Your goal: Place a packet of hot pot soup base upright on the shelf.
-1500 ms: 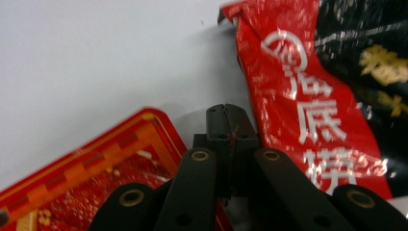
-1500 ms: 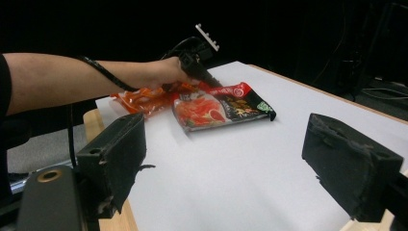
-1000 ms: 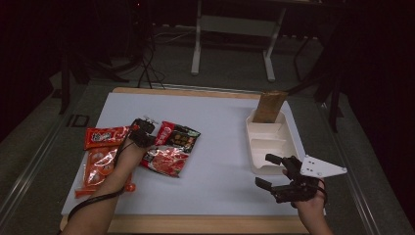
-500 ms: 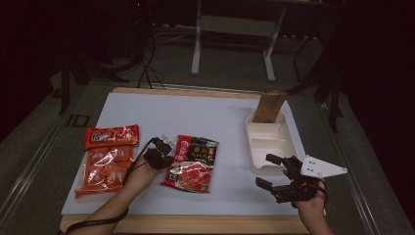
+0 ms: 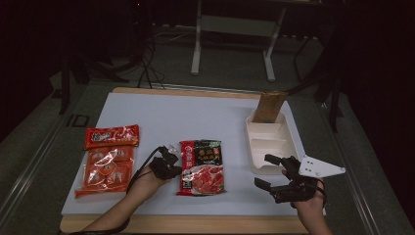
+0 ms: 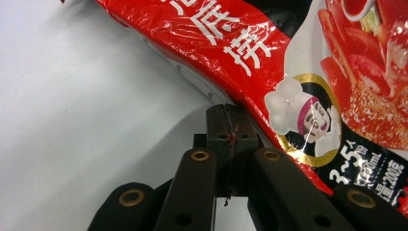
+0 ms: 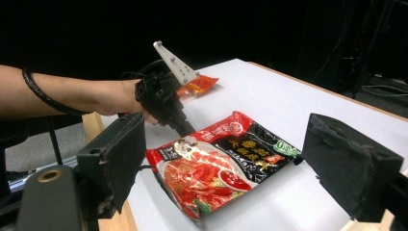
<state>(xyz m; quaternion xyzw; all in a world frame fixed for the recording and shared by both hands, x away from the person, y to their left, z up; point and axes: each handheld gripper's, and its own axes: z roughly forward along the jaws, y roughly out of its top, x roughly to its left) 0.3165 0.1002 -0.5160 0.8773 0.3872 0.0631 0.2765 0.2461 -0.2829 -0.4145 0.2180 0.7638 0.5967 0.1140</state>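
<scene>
Jaws of the left gripper (image 5: 169,164) are pinched together on the left edge of the soup-base pouch (image 5: 201,166); in the left gripper view the two black jaws meet with the pouch's foil rim caught at their tips, pouch spreading off toward 1–2 o'clock from them. Pouch lies flat on the white tabletop (image 5: 195,117), approx centre-front, w/ the left hand (image 5: 147,178) just at its 9 o'clock. Looks: glossy red foil, black upper panel w/ white & yellow characters, photo of red broth and chillies on lower half, small cartoon chef badge (image 6: 303,118) near the gripped edge; surface a bit crinkled. At far left, approx 9 o'clock from the pouch, sits a red snack pack (image 5: 111,136) w/ a clear orange-red multipack (image 5: 105,166) below it, both well apart from the jaws. Right of the pouch, at 2 o'clock, a white compartment tray (image 5: 271,144) w/ a brown bag (image 5: 270,105) standing at its far end. Right gripper (image 5: 274,171) at 4 o'clock from the pouch, jaws spread wide, holding nothing, pouch lying between them in the right gripper view.
</scene>
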